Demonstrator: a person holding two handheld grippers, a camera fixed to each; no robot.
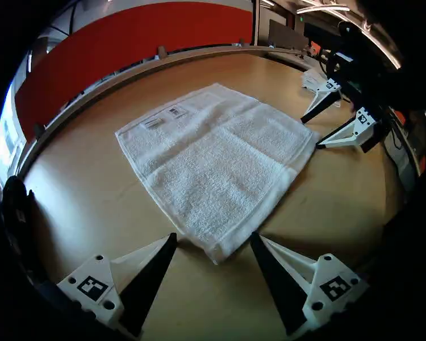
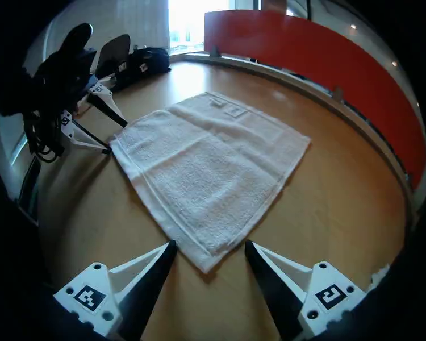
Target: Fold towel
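Count one towel [image 1: 218, 165], spread flat on the table [image 1: 88, 193], in the middle of both views. Looks close to square, so cannot call a long axis; lies turned diagonally, with a corner pointing at the bottom centre of each view.

Find the left hand-held gripper [image 1: 212, 238] at the bottom centre of the left gripper view: fingers apart, straddling that near corner, pinching nothing. Find the right hand-held gripper [image 2: 209, 245] likewise at the bottom centre of the right gripper view: spread wide around its own corner, clamped on nothing. Spot the right hand-held gripper [image 1: 310, 134] also at the right of the left gripper view, poised at the next corner along, with one shared towel edge running from there down to the bottom centre. Puts each hand-held gripper equally near its own corner, neither favoured.

Judge the coming move to hinge on that edge: close on both corners together, then carry them across to the opposite edge, upper left in the left gripper view, beside the two labels [image 1: 176, 111].

Count two hand-held grippers, one towel, two labels.
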